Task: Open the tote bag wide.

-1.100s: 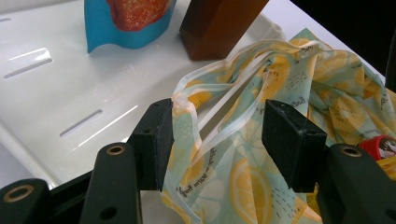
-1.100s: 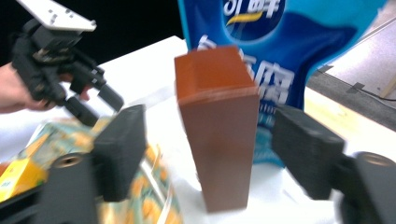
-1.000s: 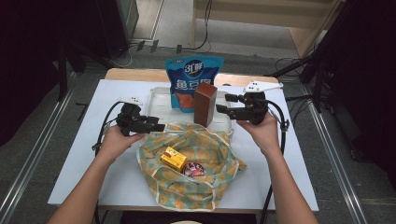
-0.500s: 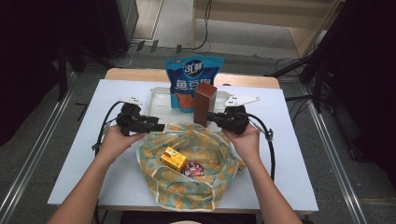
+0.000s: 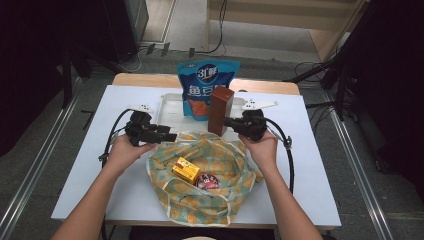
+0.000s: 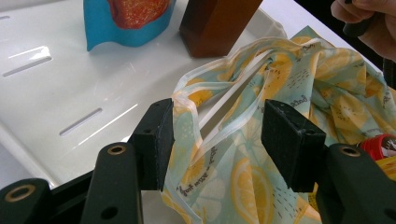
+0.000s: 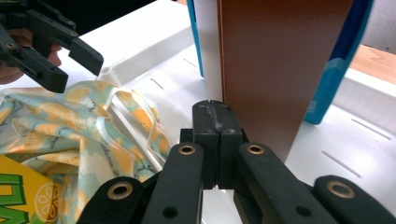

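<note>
1. High view: a person's two forearms come in from the bottom over a white bench point(image 5: 80, 165), each hand holding a black hand-held gripper.
2. Centre front lies a soft fabric bag w/ a lemon print, pale green and yellow point(image 5: 200, 195), its mouth spread open. Inside sit a small yellow carton point(image 5: 185, 169) and a round red-topped item point(image 5: 206, 181), too small to identify.
3. Left hand-held gripper point(image 5: 167, 136) sits at the bag's left rear edge. In the left gripper view its jaws stand apart, w/ the bag's rim and white handle straps point(image 6: 224, 109) between them. The left pad point(image 6: 156, 140) appears to touch the cloth; the right pad stands just clear, so no firm grip shows.
4. Right hand-held gripper point(image 5: 231, 122) is at the bag's right rear, pointing at the base of a tall brown rectangular box point(image 5: 220, 110). In the right gripper view its jaws are pressed together w/ nothing between them, tips point(image 7: 215, 114) just in front of the box's lower edge, approx. touching.
5. The brown box stands upright on a shallow white plastic tray point(image 5: 172, 107) behind the bag. Beside and behind it stands a blue snack pouch w/ white lettering point(image 5: 205, 87).
</note>
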The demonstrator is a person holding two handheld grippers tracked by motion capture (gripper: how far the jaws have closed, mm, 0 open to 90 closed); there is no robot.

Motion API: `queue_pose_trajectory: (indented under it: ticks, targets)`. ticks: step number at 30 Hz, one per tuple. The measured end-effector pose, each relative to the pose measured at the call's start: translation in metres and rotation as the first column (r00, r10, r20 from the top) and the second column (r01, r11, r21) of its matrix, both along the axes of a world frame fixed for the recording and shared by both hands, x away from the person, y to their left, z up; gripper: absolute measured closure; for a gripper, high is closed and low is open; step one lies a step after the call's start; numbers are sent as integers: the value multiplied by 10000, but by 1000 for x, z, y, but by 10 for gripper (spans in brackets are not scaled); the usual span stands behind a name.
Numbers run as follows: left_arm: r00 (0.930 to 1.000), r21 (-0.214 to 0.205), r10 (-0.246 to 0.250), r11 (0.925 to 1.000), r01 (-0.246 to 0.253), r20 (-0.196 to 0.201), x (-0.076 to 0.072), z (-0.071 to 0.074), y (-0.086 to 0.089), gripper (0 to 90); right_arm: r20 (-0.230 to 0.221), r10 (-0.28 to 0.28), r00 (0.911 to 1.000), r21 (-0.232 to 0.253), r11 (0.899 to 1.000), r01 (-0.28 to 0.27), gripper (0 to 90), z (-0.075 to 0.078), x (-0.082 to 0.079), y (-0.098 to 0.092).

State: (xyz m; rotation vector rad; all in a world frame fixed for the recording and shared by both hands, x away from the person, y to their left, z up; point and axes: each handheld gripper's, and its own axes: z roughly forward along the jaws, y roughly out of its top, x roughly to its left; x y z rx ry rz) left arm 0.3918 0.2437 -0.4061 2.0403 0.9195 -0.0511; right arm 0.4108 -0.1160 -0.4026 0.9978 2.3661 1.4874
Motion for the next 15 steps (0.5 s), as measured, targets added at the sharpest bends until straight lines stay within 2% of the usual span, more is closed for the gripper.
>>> queue_pose_trajectory:
  ticks: [6, 9, 12, 13, 15]
  targets:
    - [10000, 4, 0, 10000, 0, 9, 0, 0, 0, 446, 14, -53, 10000, -33, 10000, 53, 900, 0, -1, 0]
    - [10000, -32, 4, 10000, -4, 18, 0, 0, 1, 446, 23, 7, 10000, 10, 10000, -7, 850, 3, -3, 0]
    - [9999, -59, 59, 10000, -58, 97, 0, 1, 0, 447, 241, -45, 9997, -146, 9999, 49, 820, 7, -8, 0]
    - [9999, -39, -37, 10000, 37, 150, 1, 3, -1, 462, 268, -53, 9996, -129, 9999, 57, 820, 9, -8, -2]
    - [9994, 73, -183, 9998, 181, 299, 3, 9, -7, 559, 259, -135, 9996, -31, 9999, 136, 841, 12, -11, -6]
